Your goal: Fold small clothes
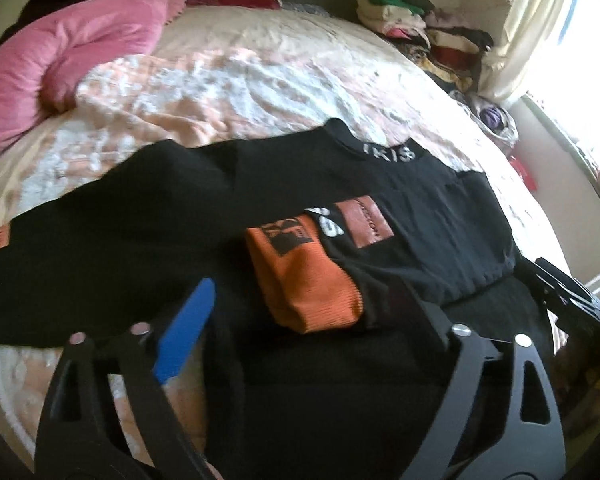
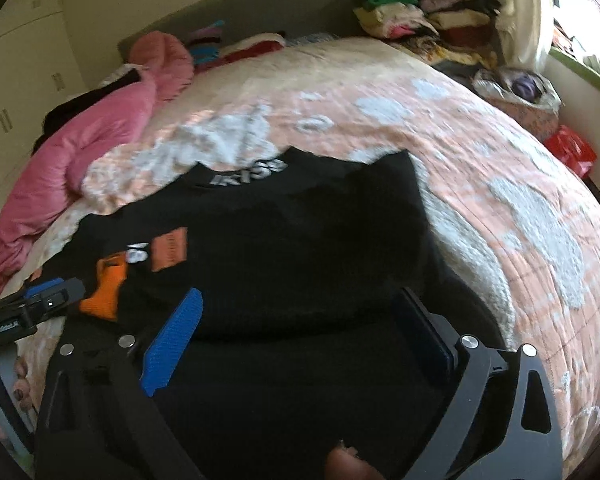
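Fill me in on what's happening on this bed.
A person is folding a black knit sweater with orange cuffs spread on the peach floral bedspread. One sleeve is folded across the chest, its orange cuff on top. The left tool and the right tool are both open, holding nothing.

Through the right wrist camera I saw my right gripper [image 2: 300, 328] with its jaws spread wide over a black sweater [image 2: 292, 240] lying flat on a peach and white quilt [image 2: 500, 184]; nothing was clamped. The sweater's orange cuff [image 2: 104, 292] sat at nine o'clock, just beside my left gripper [image 2: 48, 300]. A pink blanket [image 2: 88, 144] lay bunched at ten o'clock, and piled clothes [image 2: 420, 16] at one o'clock.
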{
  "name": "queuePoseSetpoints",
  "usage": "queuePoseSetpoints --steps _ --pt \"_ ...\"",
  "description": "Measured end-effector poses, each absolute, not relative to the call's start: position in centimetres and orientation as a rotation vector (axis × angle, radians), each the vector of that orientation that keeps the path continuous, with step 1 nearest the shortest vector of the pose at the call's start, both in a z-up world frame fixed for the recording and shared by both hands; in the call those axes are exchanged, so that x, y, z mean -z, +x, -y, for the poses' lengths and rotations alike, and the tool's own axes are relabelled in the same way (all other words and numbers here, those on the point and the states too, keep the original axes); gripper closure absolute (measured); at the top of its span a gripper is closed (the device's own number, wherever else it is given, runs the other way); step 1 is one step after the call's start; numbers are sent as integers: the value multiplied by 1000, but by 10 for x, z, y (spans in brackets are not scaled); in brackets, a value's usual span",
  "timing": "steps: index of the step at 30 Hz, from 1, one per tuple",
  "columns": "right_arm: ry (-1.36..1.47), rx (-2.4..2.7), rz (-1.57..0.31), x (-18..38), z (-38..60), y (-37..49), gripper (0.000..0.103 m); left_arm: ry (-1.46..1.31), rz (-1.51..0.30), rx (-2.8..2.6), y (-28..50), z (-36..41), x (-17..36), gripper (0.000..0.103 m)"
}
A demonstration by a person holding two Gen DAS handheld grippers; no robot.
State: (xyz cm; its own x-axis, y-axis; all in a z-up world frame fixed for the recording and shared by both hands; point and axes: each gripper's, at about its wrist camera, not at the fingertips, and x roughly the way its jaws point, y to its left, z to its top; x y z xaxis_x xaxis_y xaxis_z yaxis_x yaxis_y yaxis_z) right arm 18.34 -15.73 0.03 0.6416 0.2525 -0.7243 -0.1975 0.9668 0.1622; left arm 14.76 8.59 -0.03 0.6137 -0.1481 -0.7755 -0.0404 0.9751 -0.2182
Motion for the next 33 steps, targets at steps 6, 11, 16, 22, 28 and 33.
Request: queuePoseSetpoints --steps 6,11,16,22,28,33 --pt "21 -292 -808 -11 133 172 5 -230 -871 5 136 -101 -13 9" --pt "2 -324 -787 -22 115 166 5 -235 -845 -47 127 -117 -19 9" --pt "-24 -370 -770 -32 92 162 5 -270 -822 -102 117 -139 -24 9" --pt "-57 -427 -760 -40 63 158 5 -328 -791 -177 102 -175 -28 9" --pt "-88 -487 -727 -52 29 155 5 -393 -782 -311 88 -216 -26 9" --pt "-111 -533 -713 -58 3 154 5 -440 -761 -373 77 -240 -27 9"
